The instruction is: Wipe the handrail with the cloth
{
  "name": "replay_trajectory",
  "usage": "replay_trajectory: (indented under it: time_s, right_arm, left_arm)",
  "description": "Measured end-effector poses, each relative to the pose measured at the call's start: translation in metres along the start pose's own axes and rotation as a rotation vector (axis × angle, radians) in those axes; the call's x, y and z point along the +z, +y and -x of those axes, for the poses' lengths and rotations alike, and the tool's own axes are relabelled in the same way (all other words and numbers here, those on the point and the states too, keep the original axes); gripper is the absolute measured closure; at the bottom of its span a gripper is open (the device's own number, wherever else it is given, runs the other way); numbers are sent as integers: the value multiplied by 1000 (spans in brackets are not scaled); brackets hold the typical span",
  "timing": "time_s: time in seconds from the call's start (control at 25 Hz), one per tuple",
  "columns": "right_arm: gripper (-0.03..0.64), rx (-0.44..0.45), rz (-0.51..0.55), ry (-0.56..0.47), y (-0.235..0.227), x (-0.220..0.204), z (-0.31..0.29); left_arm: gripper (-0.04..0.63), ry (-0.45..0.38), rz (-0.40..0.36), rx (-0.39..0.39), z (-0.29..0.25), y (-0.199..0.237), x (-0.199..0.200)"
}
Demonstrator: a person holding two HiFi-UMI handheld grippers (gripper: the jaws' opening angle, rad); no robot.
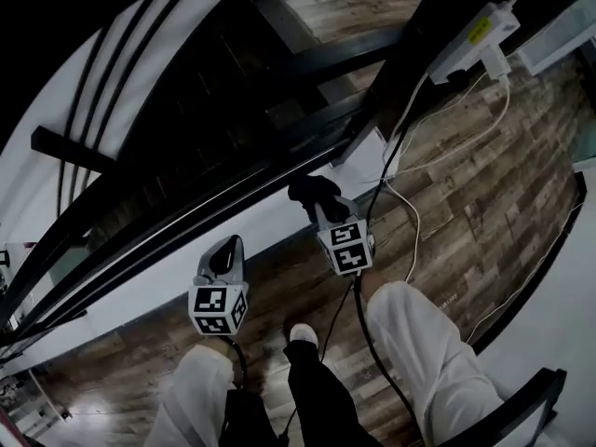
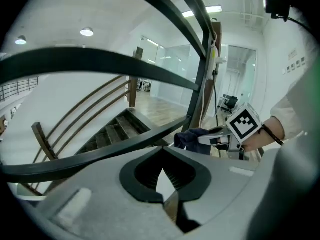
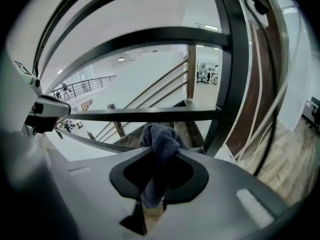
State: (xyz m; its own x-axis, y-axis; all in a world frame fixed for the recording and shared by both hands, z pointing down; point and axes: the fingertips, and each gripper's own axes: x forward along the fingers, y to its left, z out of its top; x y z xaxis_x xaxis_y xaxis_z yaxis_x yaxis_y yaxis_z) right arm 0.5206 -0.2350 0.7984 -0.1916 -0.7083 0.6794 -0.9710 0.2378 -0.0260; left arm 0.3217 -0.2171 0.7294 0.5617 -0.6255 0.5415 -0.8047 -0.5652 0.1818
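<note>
The black handrail (image 1: 244, 186) runs slantwise from lower left to upper right, with more rails beneath it. My right gripper (image 1: 316, 205) is shut on a dark blue cloth (image 1: 311, 191), and the bunched cloth sits right at the rail's near side. In the right gripper view the cloth (image 3: 160, 140) bulges out of the jaws just short of a horizontal rail (image 3: 150, 115); touching or not, I cannot tell. My left gripper (image 1: 226, 249) hangs lower left, short of the rails, shut on nothing. The left gripper view shows a rail (image 2: 100, 157) ahead and the cloth (image 2: 191, 137) to the right.
Wooden stairs (image 1: 219, 91) drop away beyond the railing. A white power strip (image 1: 471, 37) with trailing cables (image 1: 415, 223) lies on the wood floor at right. A black upright post (image 3: 231, 79) stands right of the cloth. The person's legs (image 1: 424, 361) are below both grippers.
</note>
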Motion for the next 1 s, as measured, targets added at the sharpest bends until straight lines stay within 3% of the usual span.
replay_trajectory:
  time_s: [0.24, 0.4, 0.72, 1.0]
  right_arm:
    - [560, 57, 24, -47, 69, 54, 92]
    - [560, 72, 70, -114, 119, 107, 160]
    - [560, 96, 105, -245, 250, 211, 279]
    - [560, 123, 102, -359, 348, 283, 369]
  left_arm:
    - [597, -57, 43, 4, 73, 0, 43]
    - [597, -138, 53, 28, 142, 11, 89]
    - [597, -283, 16, 79, 316, 54, 160]
    - [597, -353, 32, 144, 454, 79, 184]
